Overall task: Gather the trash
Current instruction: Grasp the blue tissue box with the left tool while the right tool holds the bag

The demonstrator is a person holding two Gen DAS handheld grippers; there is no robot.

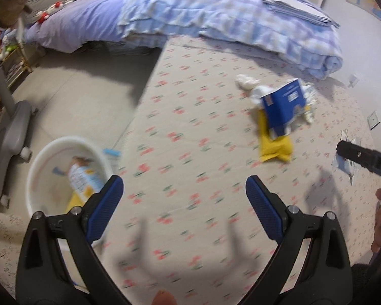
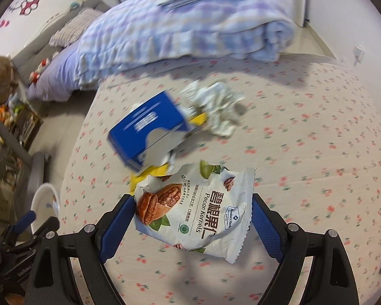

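My left gripper (image 1: 185,190) is open and empty above the cherry-print mattress (image 1: 185,127). A white bin (image 1: 38,160) on the floor at its left holds a snack wrapper (image 1: 85,178). My right gripper (image 2: 193,209) has wide-set jaws touching both sides of a white pecan-kernels bag (image 2: 198,208), held above the mattress (image 2: 304,152). Beyond lie a blue carton (image 2: 149,129), a yellow wrapper (image 2: 149,175) under it and crumpled paper (image 2: 216,104). In the left view the carton (image 1: 284,106), yellow wrapper (image 1: 274,147) and a white tissue (image 1: 245,81) lie right of centre. The right gripper (image 1: 363,156) shows at the far right.
A folded blue checked quilt (image 1: 216,10) lies at the back of the mattress, with a purple bed (image 1: 81,23) behind. The grey floor (image 1: 76,96) is on the left with a chair base (image 1: 12,132). The bin (image 2: 44,203) and left gripper (image 2: 25,226) show left in the right view.
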